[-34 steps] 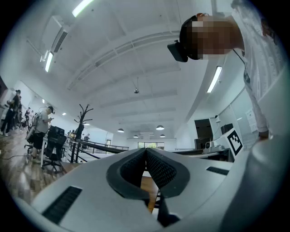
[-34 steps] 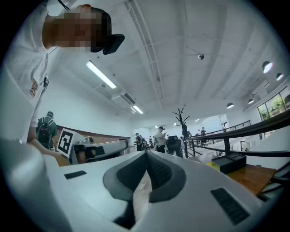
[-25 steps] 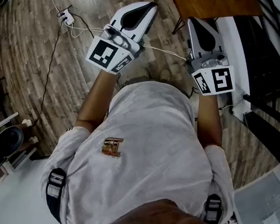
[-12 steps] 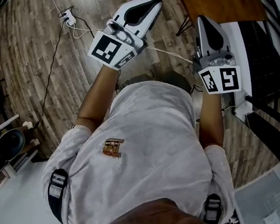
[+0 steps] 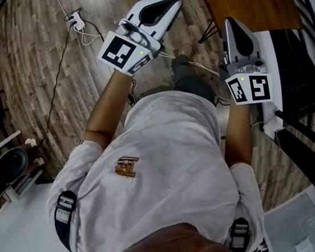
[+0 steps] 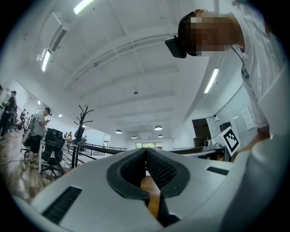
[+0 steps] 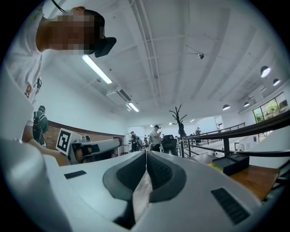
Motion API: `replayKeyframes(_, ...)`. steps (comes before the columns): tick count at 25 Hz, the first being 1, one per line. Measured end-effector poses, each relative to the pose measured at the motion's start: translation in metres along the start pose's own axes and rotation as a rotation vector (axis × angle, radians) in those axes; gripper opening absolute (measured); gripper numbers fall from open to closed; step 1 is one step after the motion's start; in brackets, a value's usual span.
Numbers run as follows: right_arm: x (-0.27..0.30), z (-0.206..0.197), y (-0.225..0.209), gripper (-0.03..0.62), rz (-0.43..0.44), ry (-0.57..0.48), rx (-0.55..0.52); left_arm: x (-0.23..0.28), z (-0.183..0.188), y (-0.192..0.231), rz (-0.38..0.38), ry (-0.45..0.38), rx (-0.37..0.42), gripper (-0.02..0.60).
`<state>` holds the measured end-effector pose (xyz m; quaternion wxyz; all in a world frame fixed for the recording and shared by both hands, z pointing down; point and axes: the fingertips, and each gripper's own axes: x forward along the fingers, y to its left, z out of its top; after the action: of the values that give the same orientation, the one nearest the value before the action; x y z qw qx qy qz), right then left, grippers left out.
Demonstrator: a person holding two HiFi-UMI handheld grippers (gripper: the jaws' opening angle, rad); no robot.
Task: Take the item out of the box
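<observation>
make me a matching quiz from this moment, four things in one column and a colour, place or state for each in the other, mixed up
Things:
1. left gripper
2. power strip
3. table
4. coat stand

Matches:
a. brown wood top
b. white, lying on the floor
c. dark, branching arms at the top
d. jaws shut, nothing between them

Pairs: 1-d, 2-b, 3-a, 4-c
</observation>
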<state>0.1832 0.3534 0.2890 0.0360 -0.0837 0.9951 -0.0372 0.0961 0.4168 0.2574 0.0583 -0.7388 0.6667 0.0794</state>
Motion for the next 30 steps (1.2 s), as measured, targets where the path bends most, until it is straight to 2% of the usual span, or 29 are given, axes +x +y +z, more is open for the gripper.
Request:
replayKeyframes(3,0.017,-0.005,-0.027,0.031,-0.002,-0.003,0.004,0.024,-0.008,0.018,0.004,0.004,0.007,0.020)
replayKeyframes(7,0.062,-0.009,-0.069,0.032,-0.014,0.005,0.010,0.065,-0.016,0.064,-0.006,0.021,0.011,0.020)
replayKeyframes(12,0.113,-0.014,-0.136,0.031,-0.045,0.011,0.020,0.137,-0.034,0.119,-0.039,0.040,0.023,0.020)
replayKeyframes(24,0.186,-0.008,-0.321,0.032,-0.107,0.008,0.032,0.333,-0.076,0.177,-0.149,0.068,0.049,0.020)
replayKeyframes(30,0.216,-0.006,-0.371,0.032,-0.115,0.024,0.018,0.391,-0.092,0.203,-0.172,0.093,0.065,0.020)
